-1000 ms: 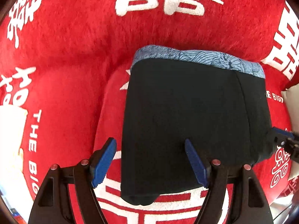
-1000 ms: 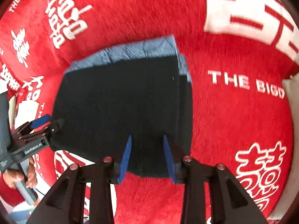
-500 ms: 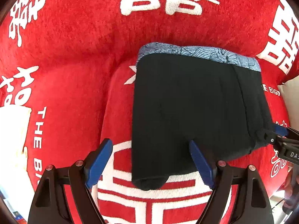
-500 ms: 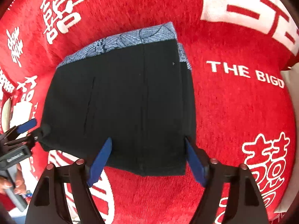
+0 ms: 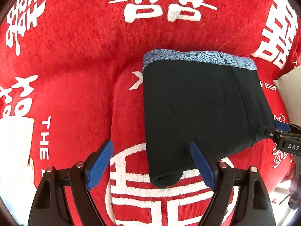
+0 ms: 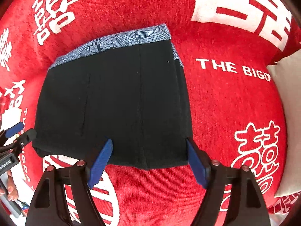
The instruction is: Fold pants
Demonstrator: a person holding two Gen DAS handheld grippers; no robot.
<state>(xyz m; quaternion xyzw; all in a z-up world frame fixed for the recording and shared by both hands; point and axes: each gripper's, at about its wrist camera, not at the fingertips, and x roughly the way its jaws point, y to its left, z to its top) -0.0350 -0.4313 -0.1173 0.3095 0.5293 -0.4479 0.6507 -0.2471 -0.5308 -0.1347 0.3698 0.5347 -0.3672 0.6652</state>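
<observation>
Pants (image 5: pixel 199 109) look soft, light, floppy; take the six-o'clock hem; left gripper (image 5: pixel 152 162) and right gripper (image 6: pixel 148 160) gape, holding nothing.

Folded pants (image 5: pixel 197 109) lie on blanket (image 5: pixel 75 56).

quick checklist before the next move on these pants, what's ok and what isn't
1. Left tongs open, not pinching cloth: ok.
2. Right tongs have just opened, nothing clamped: ok.
3. Black pants lie folded on the red blanket: ok.
4. Patterned waistband at the far edge, flat: ok.
5. Near edge even: not ok, a rolled corner sticks out.
6. Layers underneath aligned: cannot tell.
</observation>
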